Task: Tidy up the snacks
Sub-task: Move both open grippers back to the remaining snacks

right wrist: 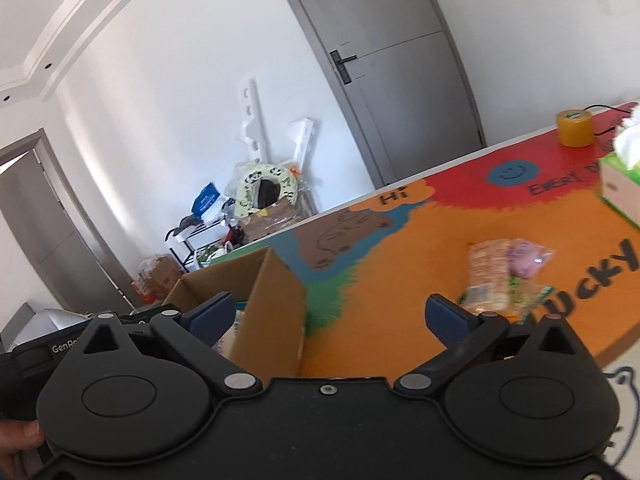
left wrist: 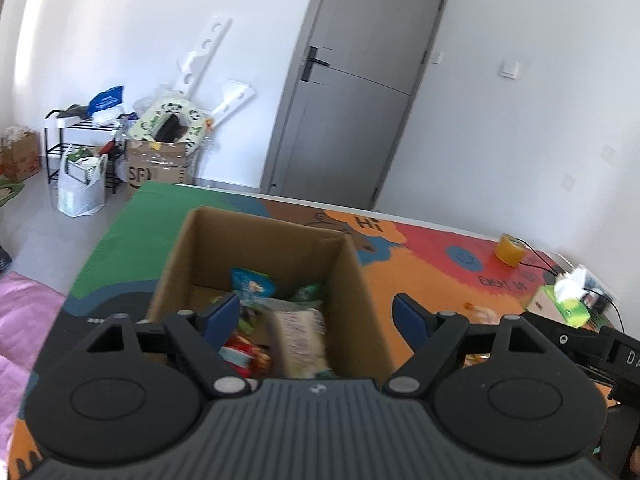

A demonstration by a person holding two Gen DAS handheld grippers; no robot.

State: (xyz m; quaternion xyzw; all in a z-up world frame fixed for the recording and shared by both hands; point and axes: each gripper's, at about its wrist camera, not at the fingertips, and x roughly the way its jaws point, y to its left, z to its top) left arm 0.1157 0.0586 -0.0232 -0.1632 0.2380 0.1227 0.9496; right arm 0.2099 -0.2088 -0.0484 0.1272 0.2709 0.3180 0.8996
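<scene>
Cardboard box (left wrist: 276, 240), top open, sits on a bright printed table mat (left wrist: 432, 280) w/ green, orange, red and blue patches and a "Hi" speech bubble. Left-wrist view: left gripper (left wrist: 320, 314) hangs over the box's near edge, jaws wide apart, nothing between the blue pads, nothing held. Inside the box lie several snack packs (left wrist: 298, 336): a pale oblong pack in the middle, a blue pack (left wrist: 252, 284) toward the back, a green one beside it, a red one at the near left; blurred, so labels can't be read. Right of the box, on the mat, a yellow tape roll (left wrist: 510, 250) near the far edge and a green tissue box (left wrist: 564, 306) w/ white tissue sticking up, black cables by it. Right-wrist view: right gripper (right wrist: 332, 316) is above the mat just right of the box, jaws at full spread, empty; left pad lines up w/ the box's right wall, right pad w/ bare orange mat. More snacks (right wrist: 508, 276) lie loose on the mat ahead and to the right, well apart from the box: a tan cracker-type pack, a pink pack touching it, a greenish one below; blurred too. Part of a hand (right wrist: 20, 440) shows at the lower left corner of this view. Background: grey door (left wrist: 352, 92), white walls, a heap of bags, boxes and a black rack (left wrist: 68, 136) on the floor in the corner.
</scene>
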